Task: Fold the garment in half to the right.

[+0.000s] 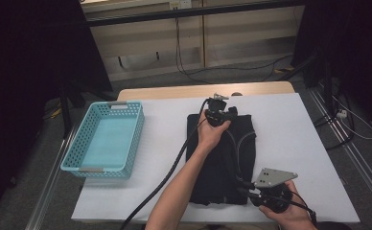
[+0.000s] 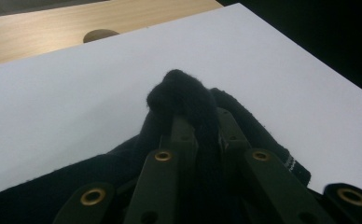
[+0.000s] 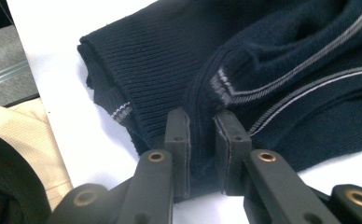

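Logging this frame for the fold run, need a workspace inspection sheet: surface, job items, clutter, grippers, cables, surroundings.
Surface: white table, wooden strip along its far edge.
Job's things: dark sweater with pale stripes, folded, lying mid-table.
Clutter: turquoise basket at the left, holding nothing.
Grippers: left gripper pinches a bunch of the sweater at its far edge; right gripper grips the near edge at the ribbed hem.
Cables: black cable trails from the left gripper over the table; more cables on the floor beyond.
Surroundings: grey floor, wooden panels behind, dark frames at both sides.
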Tool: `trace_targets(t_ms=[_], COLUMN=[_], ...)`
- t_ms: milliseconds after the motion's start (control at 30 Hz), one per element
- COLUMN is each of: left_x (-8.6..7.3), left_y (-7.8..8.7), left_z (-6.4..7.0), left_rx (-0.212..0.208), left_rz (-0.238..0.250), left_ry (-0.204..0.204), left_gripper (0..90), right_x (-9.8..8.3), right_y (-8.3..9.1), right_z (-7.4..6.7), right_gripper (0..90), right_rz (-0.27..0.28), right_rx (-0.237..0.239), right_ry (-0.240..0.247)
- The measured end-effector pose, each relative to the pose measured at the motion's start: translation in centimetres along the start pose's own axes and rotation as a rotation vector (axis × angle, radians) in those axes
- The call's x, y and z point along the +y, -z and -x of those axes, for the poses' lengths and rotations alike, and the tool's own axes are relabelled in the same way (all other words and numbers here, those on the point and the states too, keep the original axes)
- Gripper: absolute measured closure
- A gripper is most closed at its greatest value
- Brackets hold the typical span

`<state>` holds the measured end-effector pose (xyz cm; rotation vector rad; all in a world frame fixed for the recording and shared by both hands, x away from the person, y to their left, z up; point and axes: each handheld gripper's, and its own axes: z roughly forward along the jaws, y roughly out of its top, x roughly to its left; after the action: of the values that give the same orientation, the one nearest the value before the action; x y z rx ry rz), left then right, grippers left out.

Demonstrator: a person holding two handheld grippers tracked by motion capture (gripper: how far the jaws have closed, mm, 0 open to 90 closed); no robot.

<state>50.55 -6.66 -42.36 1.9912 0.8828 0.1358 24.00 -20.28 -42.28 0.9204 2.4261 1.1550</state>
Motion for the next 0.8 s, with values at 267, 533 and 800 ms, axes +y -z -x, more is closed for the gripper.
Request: trace_targets(t_ms=[267,533,800], left_x=[-1.0,-0.6,-2.7], left_y=[0.5,3.4,6.0], left_z=[-0.7,-1.0,-2.2], left_rx=[0.005,0.007,0.048], left_rz=[0.005,0.05,0.036], left_ry=[-0.01,-0.033,-0.02], left_gripper=[60.0,38.4,24.3], right_x=[-0.1,0.3,1.4], right_y=[-0.2,-0.1,0.3], right_z=[0.3,0.9,1.5], right_gripper=[48.1,40.2,37.9], right_rz=[-0.013,0.012,0.061], right_rx=[-0.03,-0.068,-0.088], right_ry=[-0.018,-0.047,-0.042])
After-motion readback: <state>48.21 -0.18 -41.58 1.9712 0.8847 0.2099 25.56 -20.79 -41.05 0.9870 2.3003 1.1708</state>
